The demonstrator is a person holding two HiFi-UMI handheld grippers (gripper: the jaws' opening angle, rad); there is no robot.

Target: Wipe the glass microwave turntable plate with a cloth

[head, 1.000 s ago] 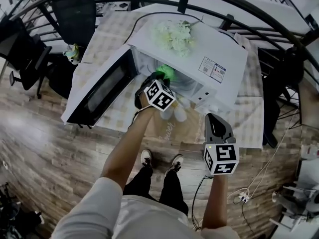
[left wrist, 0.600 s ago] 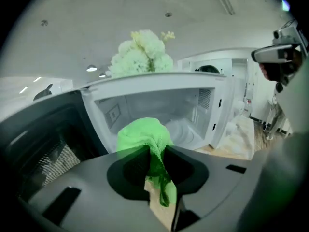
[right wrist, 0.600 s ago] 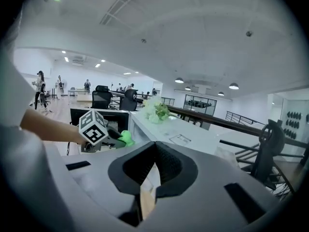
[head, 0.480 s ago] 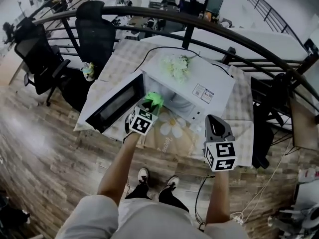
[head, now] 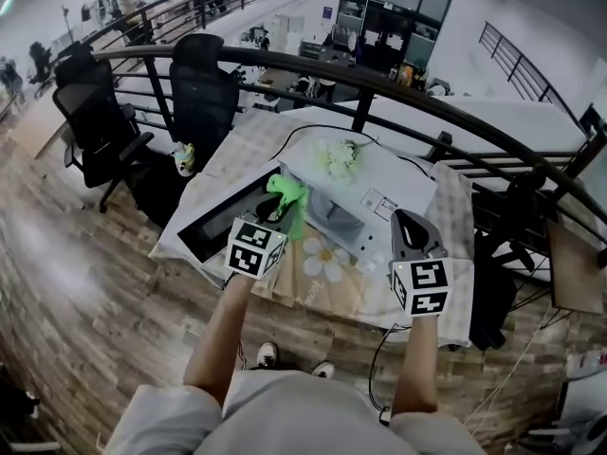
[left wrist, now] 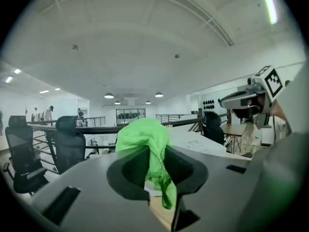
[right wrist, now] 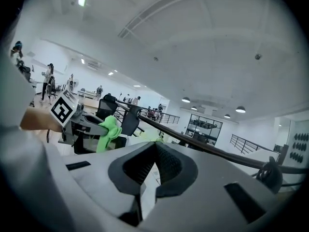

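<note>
A bright green cloth hangs from my left gripper, which is shut on it and held up in the air in front of the white microwave. The microwave's door stands open to the left. Its cavity is dim, and I cannot make out the glass turntable plate inside. My right gripper is raised to the right of the microwave's front, jaws together with nothing between them. The right gripper view shows the cloth off to its left.
White flowers lie on top of the microwave. A flower-print mat covers the table in front of it. Black office chairs stand at the left, and a dark curved railing runs behind the table.
My left gripper came out of the microwave cavity with the green cloth and rose. The head view pulled back and tilted up, showing more room. The right gripper stayed roughly in place.
</note>
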